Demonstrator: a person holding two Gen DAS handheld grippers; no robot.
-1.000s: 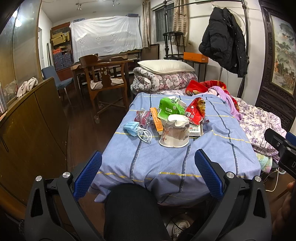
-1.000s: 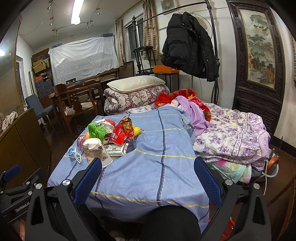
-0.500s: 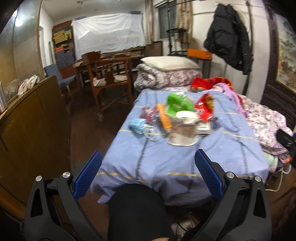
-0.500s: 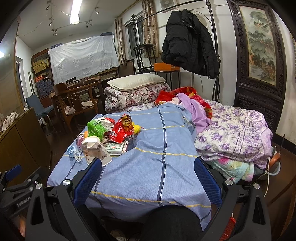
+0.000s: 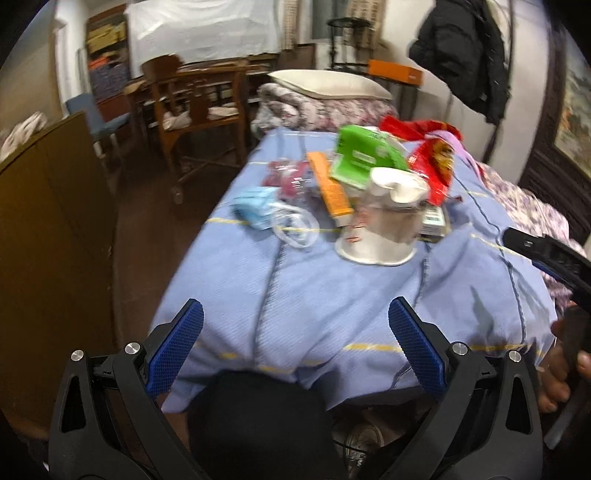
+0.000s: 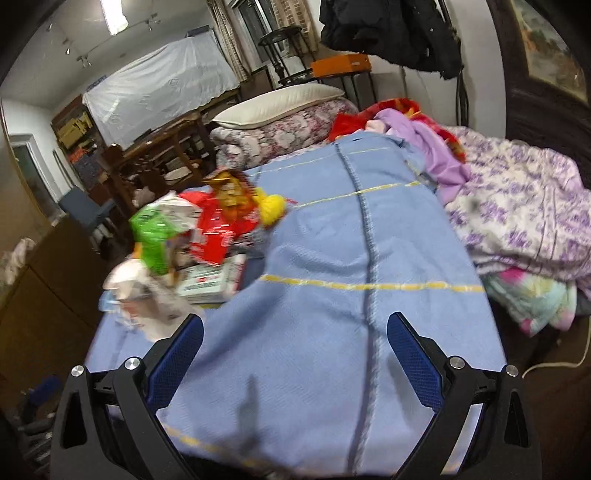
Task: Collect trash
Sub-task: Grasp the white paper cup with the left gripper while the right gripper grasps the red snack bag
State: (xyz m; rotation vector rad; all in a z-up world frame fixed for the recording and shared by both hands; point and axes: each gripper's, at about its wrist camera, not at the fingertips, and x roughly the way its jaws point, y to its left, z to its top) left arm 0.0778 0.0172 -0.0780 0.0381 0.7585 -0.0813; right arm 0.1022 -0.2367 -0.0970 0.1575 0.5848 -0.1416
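Blue blanket (image 5: 332, 295): we see it spread under both grippers, trash heaped at its far left part.
Trash pile (image 5: 362, 192): well ahead of our left gripper (image 5: 295, 328), jaws apart, empty.
Same pile (image 6: 192, 243): left of our right gripper (image 6: 295, 336), jaws apart, empty.
White cup (image 5: 384, 225): nearest piece.

Dim ceiling strip light (image 6: 114, 18), motion blur throughout, fisheye-warped dark edges.
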